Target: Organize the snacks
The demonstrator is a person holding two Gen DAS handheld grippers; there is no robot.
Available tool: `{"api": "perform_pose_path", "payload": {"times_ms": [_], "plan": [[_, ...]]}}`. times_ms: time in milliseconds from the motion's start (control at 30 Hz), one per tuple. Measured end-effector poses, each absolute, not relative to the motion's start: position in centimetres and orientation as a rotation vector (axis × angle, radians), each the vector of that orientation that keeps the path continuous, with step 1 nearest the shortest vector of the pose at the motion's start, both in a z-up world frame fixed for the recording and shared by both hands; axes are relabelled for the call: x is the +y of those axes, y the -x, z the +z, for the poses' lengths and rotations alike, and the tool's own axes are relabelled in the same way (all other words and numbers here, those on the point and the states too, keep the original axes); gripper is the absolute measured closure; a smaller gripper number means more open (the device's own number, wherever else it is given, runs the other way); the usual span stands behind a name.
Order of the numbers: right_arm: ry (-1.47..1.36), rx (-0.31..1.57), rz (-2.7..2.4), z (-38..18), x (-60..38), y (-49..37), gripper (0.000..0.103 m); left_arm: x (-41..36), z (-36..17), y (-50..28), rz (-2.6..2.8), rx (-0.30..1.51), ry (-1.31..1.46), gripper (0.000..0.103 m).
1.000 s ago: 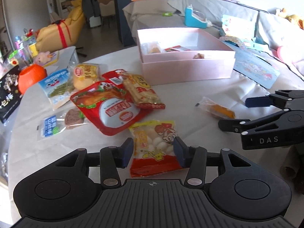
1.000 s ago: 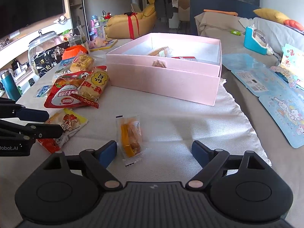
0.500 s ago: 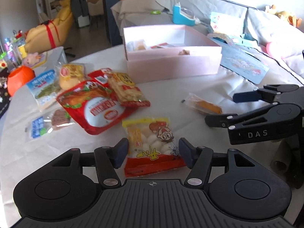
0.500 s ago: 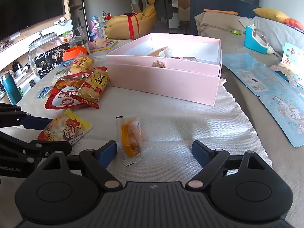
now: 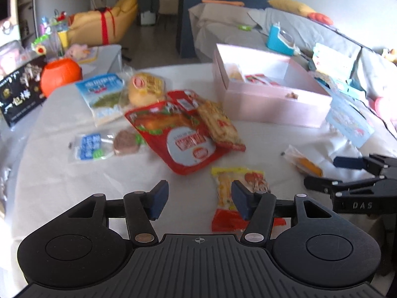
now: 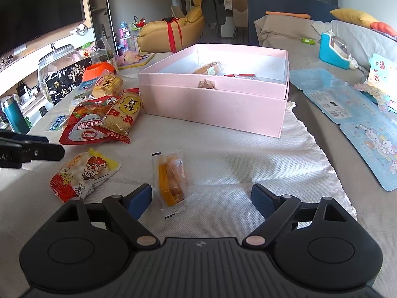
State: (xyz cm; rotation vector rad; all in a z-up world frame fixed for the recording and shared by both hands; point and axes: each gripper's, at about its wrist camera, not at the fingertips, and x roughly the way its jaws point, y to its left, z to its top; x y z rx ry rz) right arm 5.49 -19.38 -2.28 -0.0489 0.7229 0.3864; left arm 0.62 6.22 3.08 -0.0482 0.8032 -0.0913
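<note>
The yellow-and-red plastic snack packet with a cartoon figure (image 5: 238,193) lies flat on the cloth-covered counter (image 5: 62,178), just right of the left hand-held gripper (image 5: 198,200); only the right pad overlaps it. The jaws have just been closing slightly and are spread, pinching nothing. The right hand-held gripper (image 6: 201,201) is spread beside a clear wrapper with an orange snack (image 6: 171,181).

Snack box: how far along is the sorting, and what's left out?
Done: a few small snacks already lie in the pink box. In hand: nothing; both hand-held grippers, left and right, are open and empty. Left: the yellow-and-red pack, the orange snack, the red pouch and others on the table.
</note>
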Motion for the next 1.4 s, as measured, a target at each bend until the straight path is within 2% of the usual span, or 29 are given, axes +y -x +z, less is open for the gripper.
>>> {"api": "perform_pose_path", "payload": {"times_ms": [233, 467, 600, 700, 900, 1100, 1400], "plan": [[0.050, 0.723, 0.386, -2.3, -19.3, -5.5, 0.015, 4.1, 3.3, -0.6, -0.153, 0.784, 0.037, 0.042], [-0.061, 0.719, 0.290, -2.2, -21.1, -6.0, 0.015, -0.7, 2.7, -0.4, -0.194, 0.801, -0.205, 0.042], [-0.171, 0.723, 0.279, -2.3, -22.9, -6.7, 0.015, -2.3, 1.6, -0.8, -0.194, 0.814, -0.278, 0.036], [-0.155, 0.722, 0.274, -2.3, -22.7, -6.7, 0.014, -2.1, 1.6, -1.2, -0.199, 0.819, -0.257, 0.032], [-0.146, 0.723, 0.277, -2.4, -22.6, -6.6, 0.012, -1.5, 1.9, -1.3, -0.215, 0.816, -0.212, 0.032], [-0.141, 0.724, 0.282, -2.3, -22.5, -6.6, 0.011, 0.0, 3.3, -0.7, -0.158, 0.754, -0.165, 0.036], [-0.135, 0.725, 0.283, -2.4, -22.4, -6.6, 0.010, 1.1, 1.8, -1.7, -0.157, 0.811, -0.105, 0.034]]}}
